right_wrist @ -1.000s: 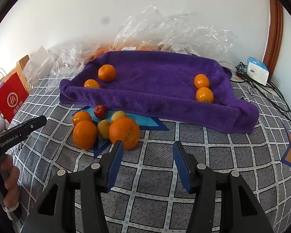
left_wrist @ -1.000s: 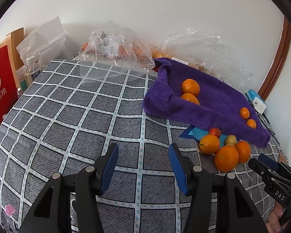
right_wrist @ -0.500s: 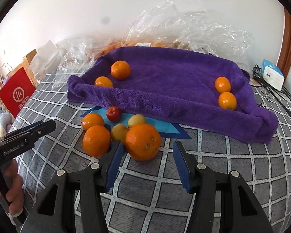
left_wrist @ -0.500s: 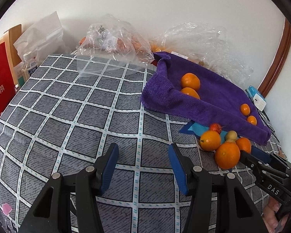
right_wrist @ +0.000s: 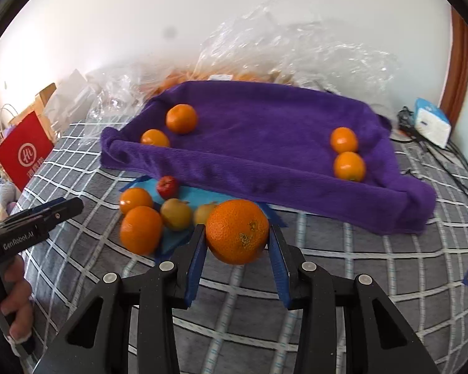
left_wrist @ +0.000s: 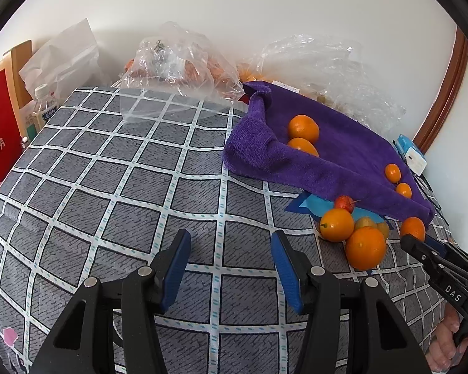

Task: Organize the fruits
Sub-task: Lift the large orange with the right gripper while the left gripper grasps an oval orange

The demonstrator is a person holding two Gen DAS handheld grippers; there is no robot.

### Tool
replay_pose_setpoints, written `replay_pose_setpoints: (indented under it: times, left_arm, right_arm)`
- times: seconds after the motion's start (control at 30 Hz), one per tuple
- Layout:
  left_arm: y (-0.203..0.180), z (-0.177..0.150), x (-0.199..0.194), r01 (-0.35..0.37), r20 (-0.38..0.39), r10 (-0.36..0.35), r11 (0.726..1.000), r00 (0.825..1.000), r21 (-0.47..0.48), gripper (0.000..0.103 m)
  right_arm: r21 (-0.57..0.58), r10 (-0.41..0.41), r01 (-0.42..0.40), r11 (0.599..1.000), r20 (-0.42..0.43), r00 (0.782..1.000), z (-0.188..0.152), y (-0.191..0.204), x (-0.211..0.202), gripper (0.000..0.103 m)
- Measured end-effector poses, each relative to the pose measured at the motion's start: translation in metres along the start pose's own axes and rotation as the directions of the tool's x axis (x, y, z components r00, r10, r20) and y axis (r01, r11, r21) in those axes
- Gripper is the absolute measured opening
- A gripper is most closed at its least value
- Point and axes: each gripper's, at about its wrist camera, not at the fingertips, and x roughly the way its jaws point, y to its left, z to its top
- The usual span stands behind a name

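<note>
Fruits [right_wrist: 155, 216] lay in the lower centre of the frame, below the purple towel [right_wrist: 265, 143]. The right gripper [right_wrist: 237, 243] was closing, its blue pads touching the big orange [right_wrist: 237, 231]. The left gripper [left_wrist: 231, 268] stood released over the checkered cloth [left_wrist: 109, 187].

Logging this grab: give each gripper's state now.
Left gripper: open, empty.
Right gripper: closing on the big orange between its fingers.

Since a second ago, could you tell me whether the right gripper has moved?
Yes. The right gripper advanced toward the purple towel and its jaws are closing around the big orange.
</note>
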Motion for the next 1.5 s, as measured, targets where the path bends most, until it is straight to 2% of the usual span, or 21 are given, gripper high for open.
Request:
replay_pose_setpoints:
  times: [0.17,0.27,0.4,0.63,0.87,1.2,1.5]
  left_arm:
    - [-0.003,-0.001,0.001,0.005,-0.003,-0.005,1.000,1.000,0.016,0.053]
    - [-0.003,-0.001,0.001,0.005,-0.002,-0.005,1.000,1.000,0.015,0.053]
    - [-0.004,0.000,0.001,0.006,-0.008,-0.006,1.000,1.000,0.010,0.053]
    - [-0.003,0.002,0.002,0.010,-0.012,-0.010,1.000,1.000,0.015,0.054]
    - [-0.004,0.001,0.003,0.007,-0.019,-0.007,1.000,1.000,0.019,0.055]
    - [-0.007,0.002,0.006,0.006,-0.034,-0.005,0.999,0.999,0.033,0.064]
    - [-0.003,0.002,0.003,0.023,-0.037,-0.022,0.999,0.999,0.024,0.063]
  right_arm:
    - [0.009,-0.017,0.017,1.000,-0.048,0.999,-0.007,-0.015,0.002,0.039]
    - [0.011,-0.040,0.040,0.999,-0.053,0.998,-0.011,-0.018,0.005,0.039]
    - [0.041,-0.032,0.033,0.999,-0.048,0.998,-0.009,-0.020,0.008,0.040]
    - [0.029,-0.041,0.043,0.999,-0.070,0.997,0.000,-0.017,0.019,0.041]
    - [0.038,-0.038,0.040,0.998,-0.035,0.999,-0.002,-0.016,0.012,0.040]
    - [0.039,-0.053,0.053,0.998,-0.015,0.998,-0.014,-0.025,-0.007,0.040]
    - [0.065,-0.063,0.062,0.996,0.021,0.998,-0.021,-0.036,-0.029,0.040]
